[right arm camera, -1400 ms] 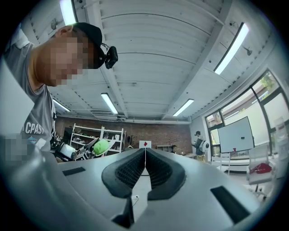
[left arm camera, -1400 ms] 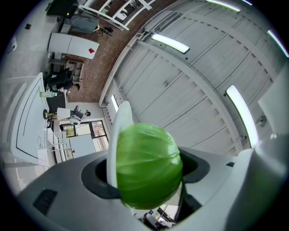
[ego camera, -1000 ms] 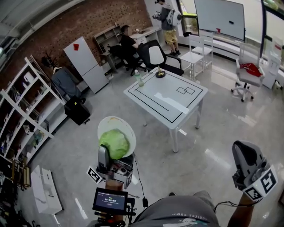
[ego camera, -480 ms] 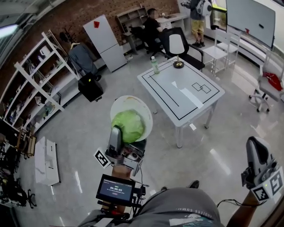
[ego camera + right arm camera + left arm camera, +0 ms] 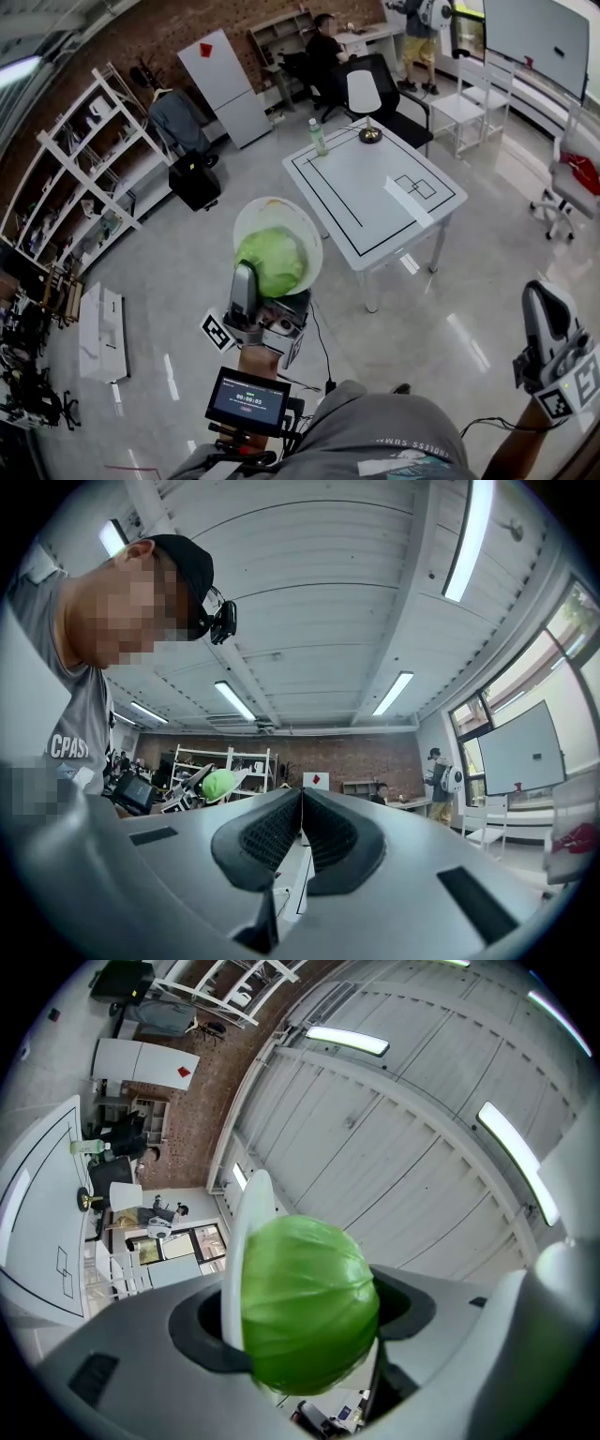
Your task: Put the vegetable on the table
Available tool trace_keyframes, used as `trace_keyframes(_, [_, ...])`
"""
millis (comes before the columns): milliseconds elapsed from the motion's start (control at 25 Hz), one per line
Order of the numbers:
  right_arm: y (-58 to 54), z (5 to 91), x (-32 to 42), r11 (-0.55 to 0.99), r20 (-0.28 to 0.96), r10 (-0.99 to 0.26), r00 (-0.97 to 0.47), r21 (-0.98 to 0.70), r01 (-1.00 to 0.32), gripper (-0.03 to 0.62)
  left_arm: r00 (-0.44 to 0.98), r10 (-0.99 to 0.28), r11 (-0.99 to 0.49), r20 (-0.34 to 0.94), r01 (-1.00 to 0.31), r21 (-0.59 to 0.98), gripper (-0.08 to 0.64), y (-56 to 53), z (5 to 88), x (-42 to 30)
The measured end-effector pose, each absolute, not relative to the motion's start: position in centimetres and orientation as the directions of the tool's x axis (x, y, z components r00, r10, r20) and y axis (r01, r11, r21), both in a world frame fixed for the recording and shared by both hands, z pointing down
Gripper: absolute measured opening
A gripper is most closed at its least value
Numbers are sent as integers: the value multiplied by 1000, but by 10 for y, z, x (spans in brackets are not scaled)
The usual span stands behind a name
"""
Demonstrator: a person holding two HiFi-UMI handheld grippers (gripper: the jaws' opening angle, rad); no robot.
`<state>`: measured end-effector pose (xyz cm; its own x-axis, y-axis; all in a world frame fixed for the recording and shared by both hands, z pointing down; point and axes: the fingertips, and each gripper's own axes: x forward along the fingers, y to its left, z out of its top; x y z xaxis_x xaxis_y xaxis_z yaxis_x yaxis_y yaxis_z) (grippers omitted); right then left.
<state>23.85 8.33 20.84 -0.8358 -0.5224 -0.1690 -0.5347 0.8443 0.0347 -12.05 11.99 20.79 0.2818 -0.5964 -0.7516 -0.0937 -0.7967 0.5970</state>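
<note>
Grey floor stretches under us. Nearest, our left gripper [image 5: 268, 309] stands wide, clamped on the cabbage [image 5: 272, 262], with a white plate [image 5: 281, 210] against it, both held aloft. Our right gripper [image 5: 539, 309] hangs closed and empty. Beyond, the tabletop [image 5: 349, 187] has drawn nearer over the past second, so we judge the carry under way and the setting-down not yet done.

Open lab space with an office corner

A brick wall [image 5: 112, 42] backed white open shelves [image 5: 89, 164]; a white table [image 5: 354, 192] marked with black lines stood on a polished floor [image 5: 178, 272], with desk chairs [image 5: 367, 94], a person [image 5: 326, 39] at a desk [image 5: 364, 41] and strip lights [image 5: 466, 536] overhead.
</note>
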Motion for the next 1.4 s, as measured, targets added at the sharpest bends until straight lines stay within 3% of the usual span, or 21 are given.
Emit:
trace_keyframes(680, [38,215,258,796,-164,-598,-785,-3,-606,8,353,-595,-779,-722,-30,627,351,42,212,-101])
trace_keyframes(1400, [-47,217,148,788,-155,-605,-781,20,-615,8,387,-554,-798,-737,3,602,351,-54,210,-196])
